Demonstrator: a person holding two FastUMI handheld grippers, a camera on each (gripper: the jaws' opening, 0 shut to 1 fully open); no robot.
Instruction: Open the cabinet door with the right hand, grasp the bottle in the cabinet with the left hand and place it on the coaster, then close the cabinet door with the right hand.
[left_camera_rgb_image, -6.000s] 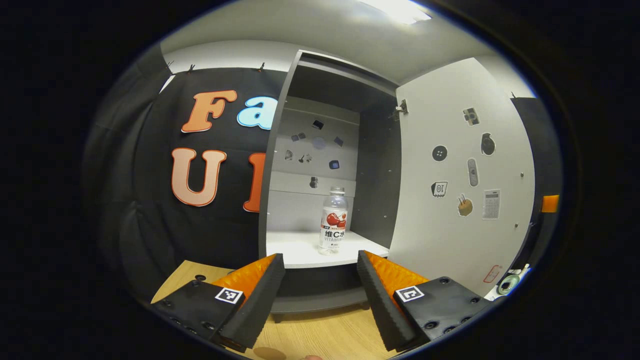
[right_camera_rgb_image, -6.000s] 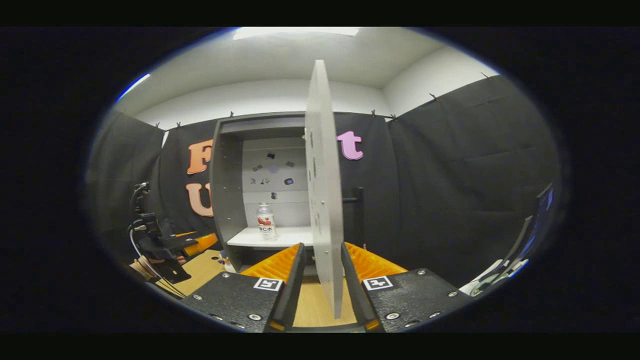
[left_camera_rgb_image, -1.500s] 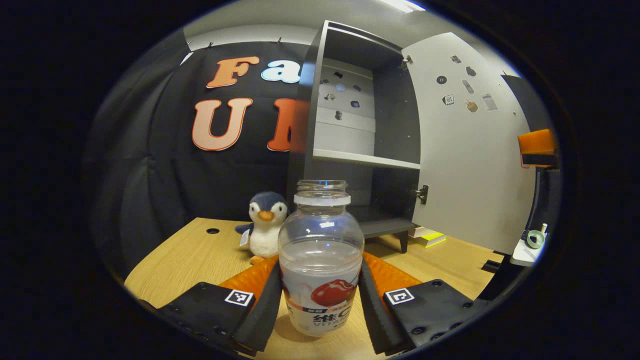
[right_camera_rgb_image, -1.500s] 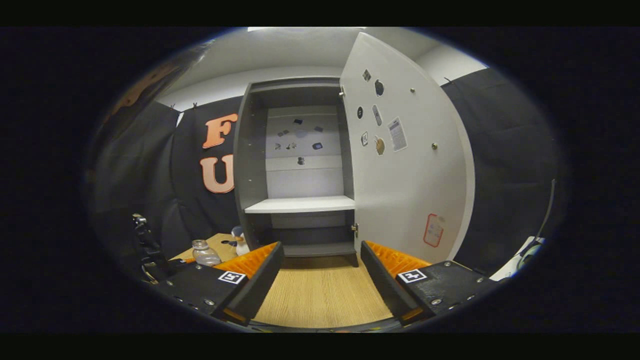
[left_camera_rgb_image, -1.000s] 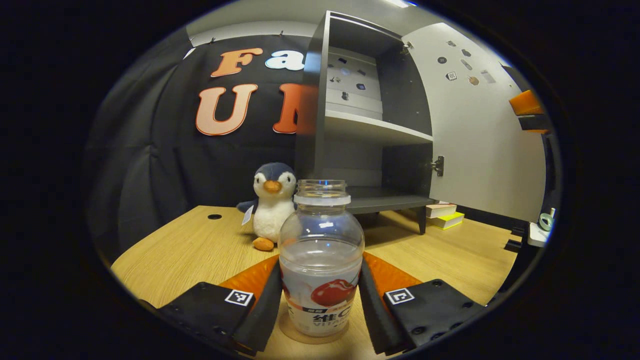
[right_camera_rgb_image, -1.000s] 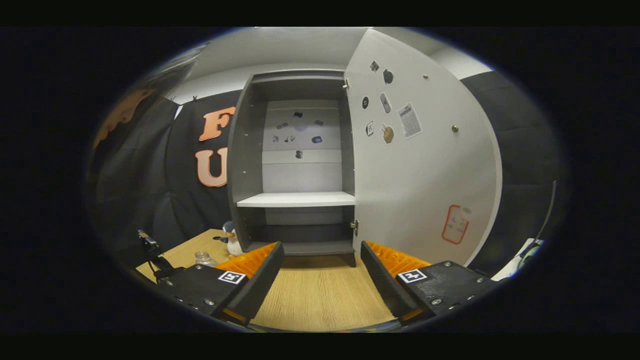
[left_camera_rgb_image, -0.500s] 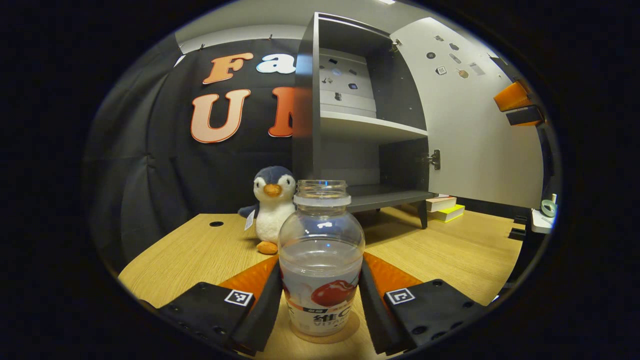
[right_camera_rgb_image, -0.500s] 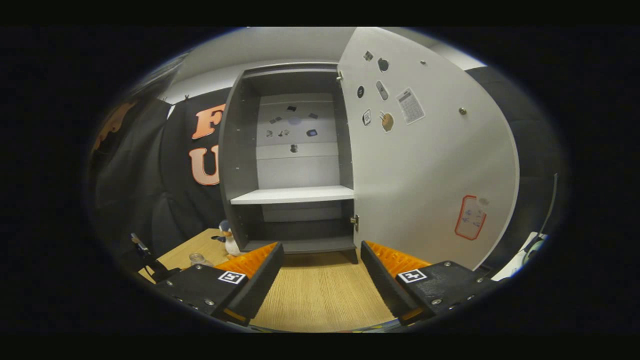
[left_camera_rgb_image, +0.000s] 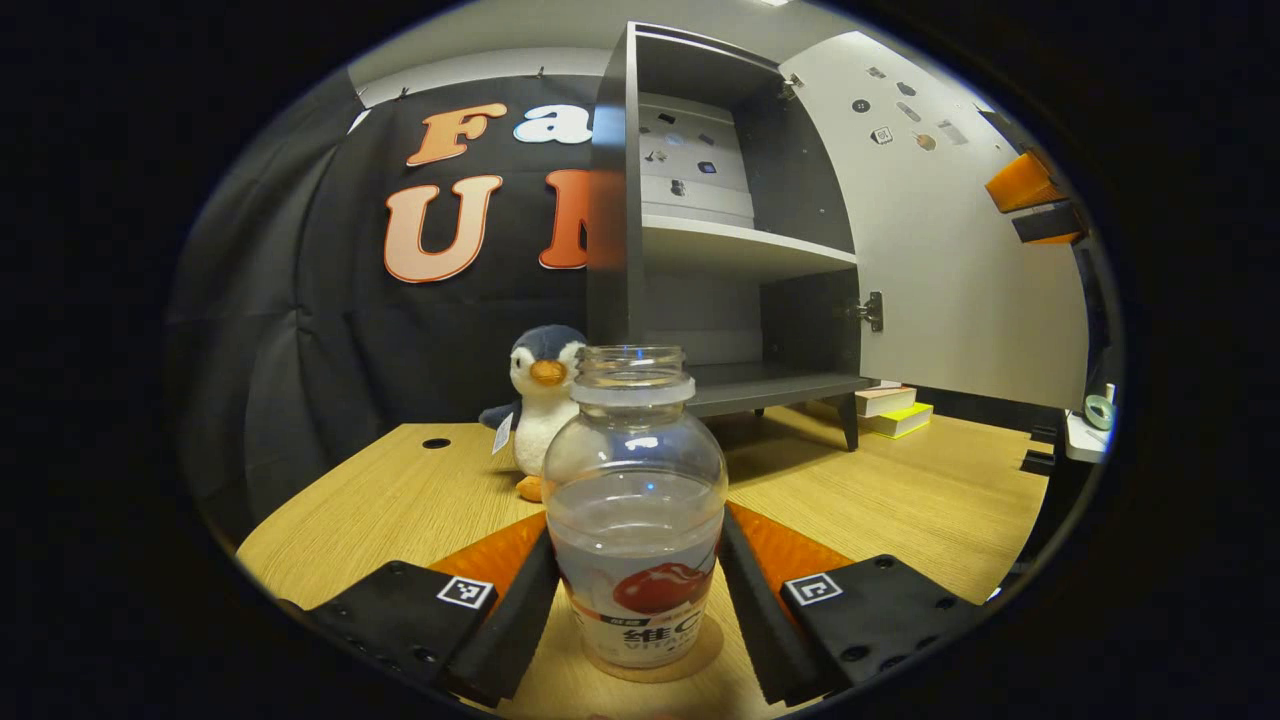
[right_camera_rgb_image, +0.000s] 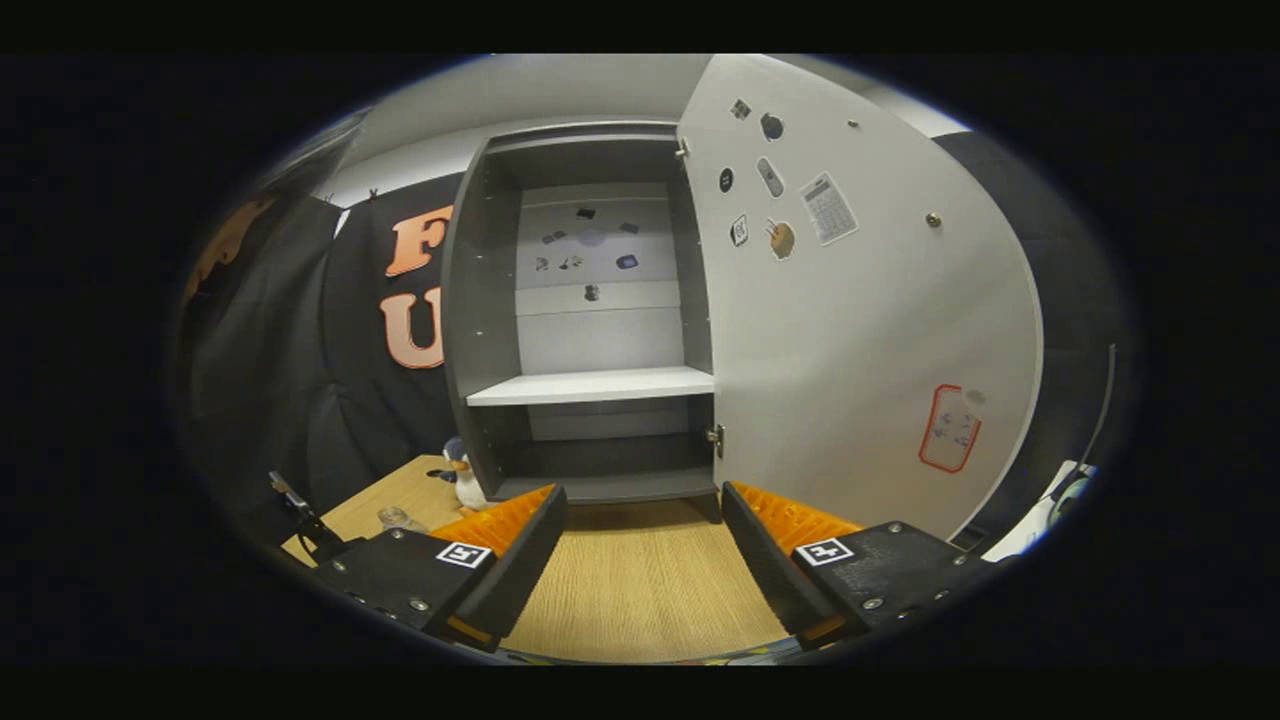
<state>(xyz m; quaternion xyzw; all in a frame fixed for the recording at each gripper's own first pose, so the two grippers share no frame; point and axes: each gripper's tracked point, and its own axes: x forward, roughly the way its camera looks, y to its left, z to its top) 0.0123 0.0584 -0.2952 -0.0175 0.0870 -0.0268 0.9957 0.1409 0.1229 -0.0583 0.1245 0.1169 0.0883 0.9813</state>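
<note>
A clear bottle (left_camera_rgb_image: 635, 500) with a red-fruit label and no cap stands upright on a round brown coaster (left_camera_rgb_image: 712, 650) on the wooden table (left_camera_rgb_image: 400, 500). My left gripper (left_camera_rgb_image: 635, 600) straddles the bottle low down, open, its fingers just parted from the bottle's sides. The grey cabinet (right_camera_rgb_image: 590, 300) stands with its white door (right_camera_rgb_image: 870, 330) swung wide and its shelf (right_camera_rgb_image: 590, 385) bare. My right gripper (right_camera_rgb_image: 640, 560) hovers open over the table in front of the cabinet, holding nothing. It also appears at the far right of the left gripper view (left_camera_rgb_image: 1035, 200), beside the door (left_camera_rgb_image: 960, 250).
A plush penguin (left_camera_rgb_image: 540, 400) sits just behind the bottle, left of the cabinet foot. Books (left_camera_rgb_image: 890, 410) lie under the cabinet. A tape roll (left_camera_rgb_image: 1098, 410) rests at the far right. A person in dark clothes (right_camera_rgb_image: 250, 330) stands at the left of the right gripper view.
The bottle was lifted from the cabinet shelf and set down onto the coaster. In the last half second my left fingers have spread slightly off it. The right gripper let go of the door.
</note>
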